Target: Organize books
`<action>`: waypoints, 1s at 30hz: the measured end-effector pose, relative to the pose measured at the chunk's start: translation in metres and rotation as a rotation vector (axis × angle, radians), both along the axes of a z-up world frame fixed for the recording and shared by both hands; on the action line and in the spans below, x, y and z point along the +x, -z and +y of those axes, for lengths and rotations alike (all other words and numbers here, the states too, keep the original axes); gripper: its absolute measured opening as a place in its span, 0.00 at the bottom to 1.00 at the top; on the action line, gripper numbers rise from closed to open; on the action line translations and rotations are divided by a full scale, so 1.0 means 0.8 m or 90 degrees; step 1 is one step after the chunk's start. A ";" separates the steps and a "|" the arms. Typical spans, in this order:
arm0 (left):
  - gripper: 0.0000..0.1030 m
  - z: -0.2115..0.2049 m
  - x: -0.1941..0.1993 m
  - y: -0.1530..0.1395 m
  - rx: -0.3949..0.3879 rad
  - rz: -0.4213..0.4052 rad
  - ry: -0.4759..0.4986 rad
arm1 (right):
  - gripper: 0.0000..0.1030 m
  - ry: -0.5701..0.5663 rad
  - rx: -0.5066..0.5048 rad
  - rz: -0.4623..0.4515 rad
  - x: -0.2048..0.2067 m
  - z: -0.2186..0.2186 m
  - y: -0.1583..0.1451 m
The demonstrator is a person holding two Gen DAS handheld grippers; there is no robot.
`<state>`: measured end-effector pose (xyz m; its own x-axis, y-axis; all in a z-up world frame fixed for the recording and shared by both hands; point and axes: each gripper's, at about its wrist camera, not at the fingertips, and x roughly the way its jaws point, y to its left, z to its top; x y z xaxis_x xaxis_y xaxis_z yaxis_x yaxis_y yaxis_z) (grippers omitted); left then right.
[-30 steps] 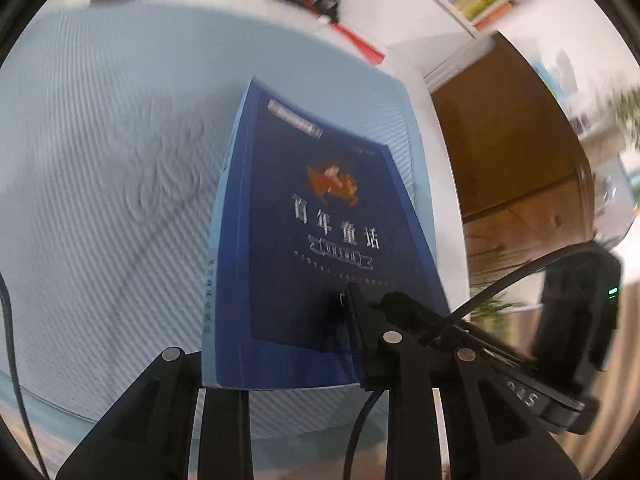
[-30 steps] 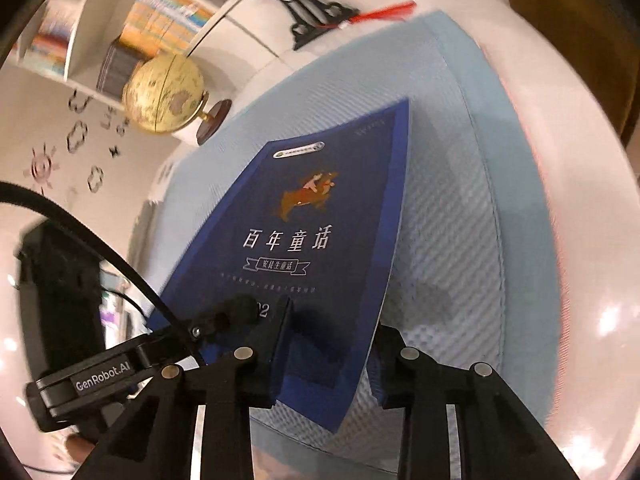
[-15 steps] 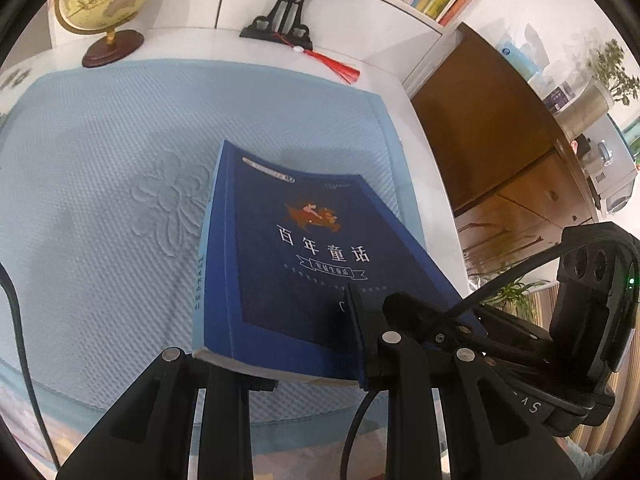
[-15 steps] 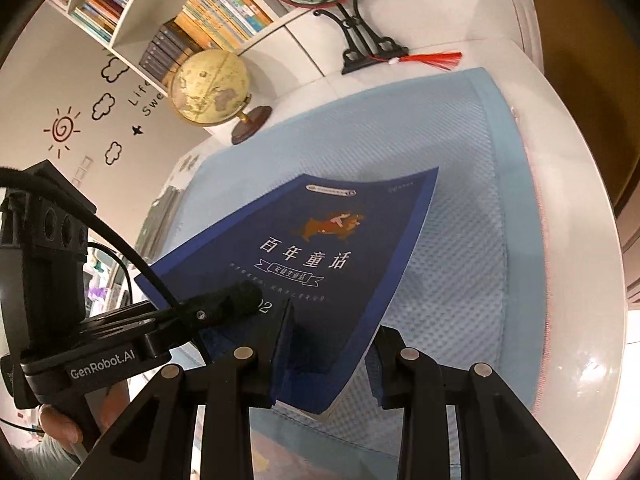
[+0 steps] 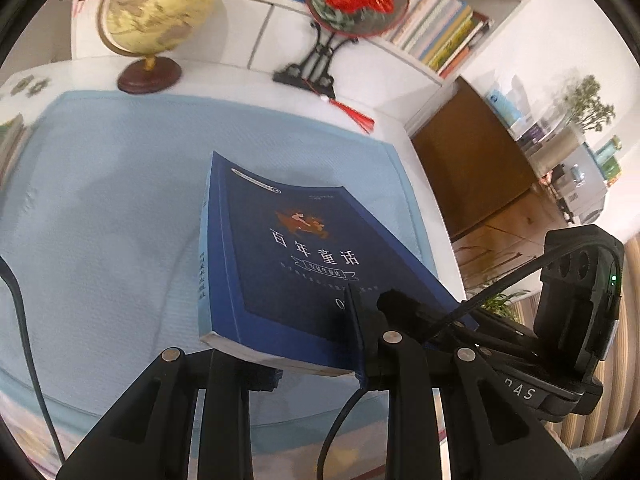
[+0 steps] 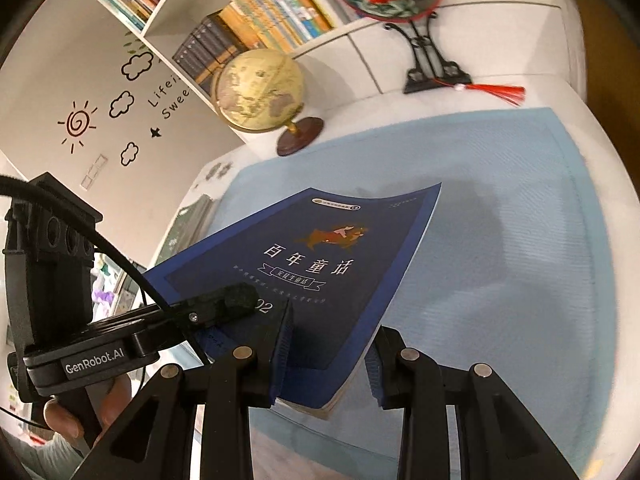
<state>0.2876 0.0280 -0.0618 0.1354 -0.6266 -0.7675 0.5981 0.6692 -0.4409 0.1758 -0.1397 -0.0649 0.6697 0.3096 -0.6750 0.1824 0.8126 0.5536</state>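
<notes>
Dark-blue paperback book (image 5: 304, 252), clamped at its near edge by both the left hand-held gripper (image 5: 280, 356) and the right hand-held gripper (image 6: 328, 360), hangs above the light-blue quilted mat (image 5: 100, 208) on the white surface (image 5: 240, 80), where uneven pulling could bend its cover or slip it free near the cream globe (image 6: 260, 88).

The book (image 5: 296, 256) hangs above the mat (image 5: 100, 208) on the bench (image 5: 224, 80); globe (image 5: 156, 12) and fan stand (image 5: 320, 60) sit along its back edge, below the shelves (image 6: 256, 4).
</notes>
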 end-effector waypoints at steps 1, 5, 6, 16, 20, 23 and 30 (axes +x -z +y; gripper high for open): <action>0.22 0.015 0.007 -0.004 -0.004 -0.003 0.000 | 0.31 0.004 0.003 -0.001 0.006 0.014 -0.005; 0.22 0.102 0.050 -0.021 -0.030 -0.017 -0.019 | 0.31 0.002 0.008 -0.015 0.046 0.095 -0.023; 0.22 0.118 0.058 -0.022 -0.034 -0.019 -0.025 | 0.32 -0.009 0.004 -0.020 0.061 0.119 -0.028; 0.21 0.325 0.166 -0.050 -0.051 -0.067 -0.108 | 0.32 -0.097 -0.078 -0.064 0.200 0.330 -0.076; 0.21 0.381 0.205 -0.052 -0.050 -0.083 -0.141 | 0.32 -0.132 -0.075 -0.059 0.255 0.389 -0.076; 0.21 0.405 0.237 -0.035 -0.048 -0.065 -0.162 | 0.32 -0.153 -0.068 -0.046 0.292 0.410 -0.061; 0.21 0.434 0.299 0.025 -0.037 0.028 -0.205 | 0.33 -0.156 -0.025 -0.017 0.353 0.428 -0.012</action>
